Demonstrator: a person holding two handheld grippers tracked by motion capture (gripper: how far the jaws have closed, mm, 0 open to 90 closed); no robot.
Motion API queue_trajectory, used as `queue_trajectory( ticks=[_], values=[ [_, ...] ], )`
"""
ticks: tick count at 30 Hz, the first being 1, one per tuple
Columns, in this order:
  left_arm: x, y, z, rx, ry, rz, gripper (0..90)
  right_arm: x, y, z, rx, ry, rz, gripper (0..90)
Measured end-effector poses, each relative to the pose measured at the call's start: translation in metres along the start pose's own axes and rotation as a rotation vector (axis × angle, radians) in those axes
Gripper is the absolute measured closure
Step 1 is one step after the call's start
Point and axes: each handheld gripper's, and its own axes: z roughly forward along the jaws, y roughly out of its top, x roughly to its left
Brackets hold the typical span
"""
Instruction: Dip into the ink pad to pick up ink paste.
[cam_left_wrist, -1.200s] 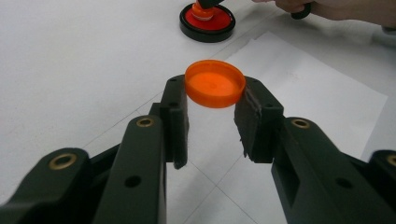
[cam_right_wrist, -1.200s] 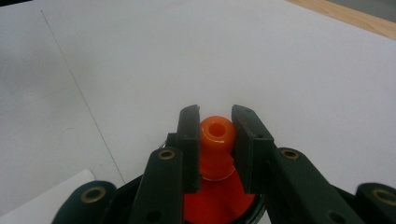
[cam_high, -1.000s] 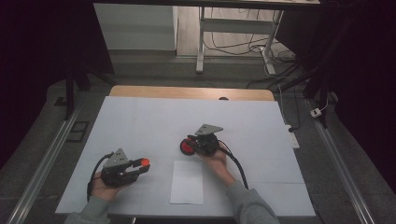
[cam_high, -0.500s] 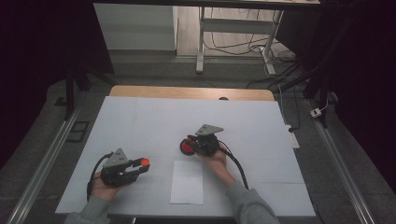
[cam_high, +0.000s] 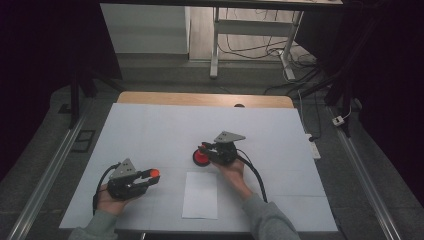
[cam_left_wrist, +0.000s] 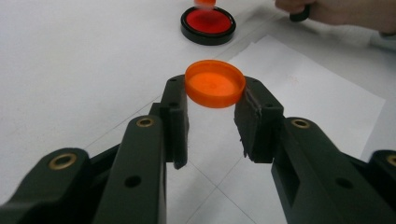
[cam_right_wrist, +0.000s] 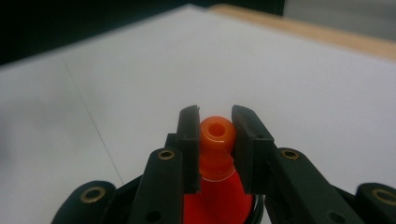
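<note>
The orange stamp (cam_right_wrist: 215, 140) stands on the round red ink pad (cam_high: 201, 158) near the middle of the white table (cam_high: 150, 130), clamped by its knob between the closed jaws of the right gripper (cam_high: 206, 149); in the right gripper view the pads press on both sides of the knob, and the stamp's flared body drops away below them. It looks held upright so that its face can be pressed flat into the ink. At about seven o'clock from the pad, well apart from it, the left gripper (cam_high: 150, 176) has its jaws shut on a flat orange cap (cam_left_wrist: 215, 84), gripped by the rim and held level clear of the table, probably the pad's lid kept out of the way. A blank sheet of paper (cam_high: 200, 195) lies at six o'clock from the pad, between the two hands, likely waiting for the print. The stamp's face is hidden against the pad, so whether it has taken ink cannot be told. The pad (cam_left_wrist: 208, 24) shows in the left gripper view with the stamp cut off by the top edge.
</note>
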Motion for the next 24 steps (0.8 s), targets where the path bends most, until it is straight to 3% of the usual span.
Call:
queue_trajectory(
  ticks=[2,5,16,24],
  values=[
    [0.001,0.0,0.0,0.001,0.001,-0.002,65.4,-0.001,0.009,-0.009,-0.041,-0.001,0.003,72.4],
    [0.001,0.0,0.001,0.004,0.002,0.001,65.4,0.0,0.015,-0.018,-0.06,0.001,-0.004,72.4],
    [0.003,0.002,0.004,-0.005,-0.004,-0.004,65.4,0.002,0.017,-0.026,-0.037,0.029,0.002,72.4],
    [0.006,0.004,0.008,-0.007,-0.017,-0.002,65.4,-0.001,0.02,-0.037,-0.054,0.015,0.011,72.4]
  ],
)
